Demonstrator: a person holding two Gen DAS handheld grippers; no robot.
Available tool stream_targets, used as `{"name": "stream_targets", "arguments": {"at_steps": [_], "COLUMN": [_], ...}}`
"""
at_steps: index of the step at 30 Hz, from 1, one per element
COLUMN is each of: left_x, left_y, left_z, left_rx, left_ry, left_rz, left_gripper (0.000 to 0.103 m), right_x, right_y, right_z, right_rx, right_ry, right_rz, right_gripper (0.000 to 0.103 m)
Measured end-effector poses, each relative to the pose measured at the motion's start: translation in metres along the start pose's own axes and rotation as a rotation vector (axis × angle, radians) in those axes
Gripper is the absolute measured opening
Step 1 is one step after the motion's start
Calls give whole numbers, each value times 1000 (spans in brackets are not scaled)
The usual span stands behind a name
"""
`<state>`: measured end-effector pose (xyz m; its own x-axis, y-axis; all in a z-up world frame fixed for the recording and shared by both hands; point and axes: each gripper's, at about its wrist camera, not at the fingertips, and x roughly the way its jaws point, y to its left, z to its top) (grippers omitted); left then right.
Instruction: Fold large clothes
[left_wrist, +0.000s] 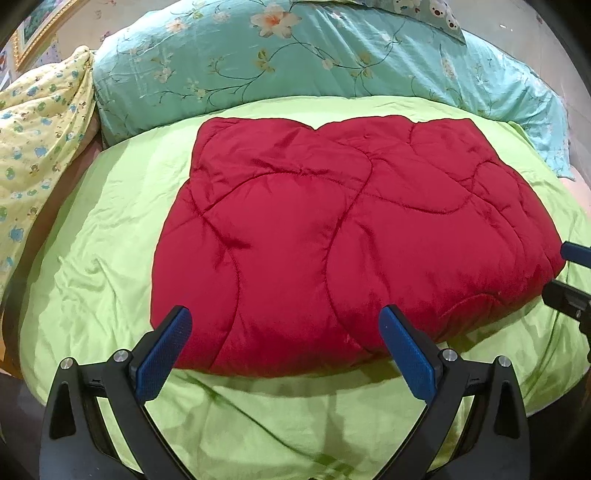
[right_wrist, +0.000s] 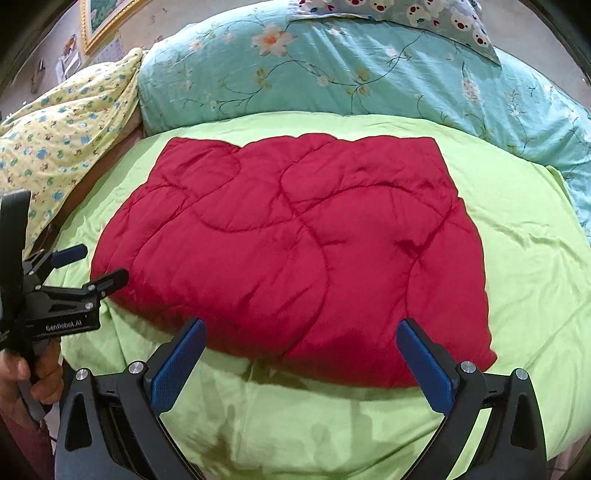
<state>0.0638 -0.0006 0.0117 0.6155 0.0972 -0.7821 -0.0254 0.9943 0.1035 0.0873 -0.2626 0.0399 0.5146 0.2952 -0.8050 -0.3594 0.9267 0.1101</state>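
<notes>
Lying folded in a thick rectangle on the green sheet (left_wrist: 92, 266): red quilt (left_wrist: 332, 229), set flat, likely for another fold. Left gripper (left_wrist: 284, 343) and right gripper (right_wrist: 301, 354) hang at the quilt's near edge, jaws spread, gripping nothing, probably poised to take that edge.

- You can read only one text: "GenRobot.AI", white letters on the black body of the left gripper (right_wrist: 101, 264), seen at the left edge of the right wrist view.
- That lettering sits on the side plate just under the finger linkage, above your hand (right_wrist: 22, 380) on the handle.
- Left wrist view: nothing readable for you there.
- Framed picture (right_wrist: 107, 18) on the wall, top left: no legible writing.
- Small papers (right_wrist: 68, 55) stuck on the wall below the frame: too blurred to read.
</notes>
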Motion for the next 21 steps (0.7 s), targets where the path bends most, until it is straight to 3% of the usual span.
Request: {"name": "stream_targets", "arguments": {"at_steps": [10,21], "left_x": [-12,-30], "left_y": [1,1], "left_z": [-13,-8], "left_rx": [3,2], "left_ry": [22,0], "left_rz": [-16,-26], "left_gripper": [102,102], "right_x": [-11,-19], "right_y": [10,17], "right_z": [-15,-8], "right_rx": [-12,-10], "right_ry": [29,39], "right_rz": [33,43], "right_gripper": [103,103]}}
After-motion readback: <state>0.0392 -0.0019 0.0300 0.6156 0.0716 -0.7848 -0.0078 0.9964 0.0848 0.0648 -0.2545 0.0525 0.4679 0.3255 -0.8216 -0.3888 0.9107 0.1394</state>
